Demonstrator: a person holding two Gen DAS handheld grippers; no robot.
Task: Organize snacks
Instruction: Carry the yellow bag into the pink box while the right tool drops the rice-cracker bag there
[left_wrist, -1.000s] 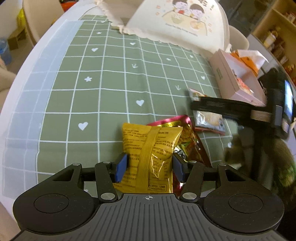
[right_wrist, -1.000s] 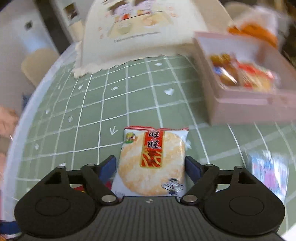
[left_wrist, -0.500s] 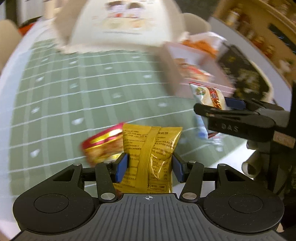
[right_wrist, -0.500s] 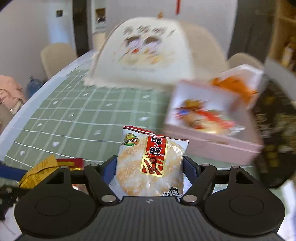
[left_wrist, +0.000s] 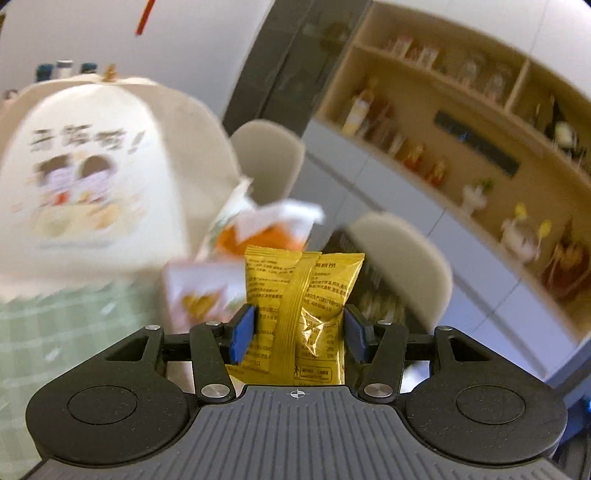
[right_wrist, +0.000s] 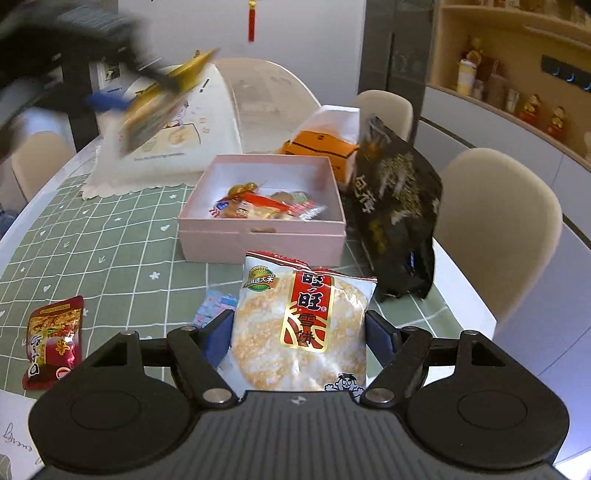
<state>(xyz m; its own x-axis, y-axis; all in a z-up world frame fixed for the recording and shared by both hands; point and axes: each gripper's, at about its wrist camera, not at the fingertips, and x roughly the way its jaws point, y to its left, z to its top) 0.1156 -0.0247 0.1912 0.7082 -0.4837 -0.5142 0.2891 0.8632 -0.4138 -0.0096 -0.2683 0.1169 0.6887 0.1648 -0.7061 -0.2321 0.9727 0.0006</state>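
Each gripper clamps a snack for the pink box on the table: the left gripper a yellow packet, the right gripper a rice cracker pack.

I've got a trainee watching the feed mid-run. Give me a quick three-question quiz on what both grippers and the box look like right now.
1. True or false: the left gripper holds a yellow packet.
2. What does the right gripper hold: A) rice cracker pack, B) black bag, C) red packet?
3. Fill in: the pink box is ____ (open/closed).

Key: 1 true; 2 A; 3 open, with snacks inside.
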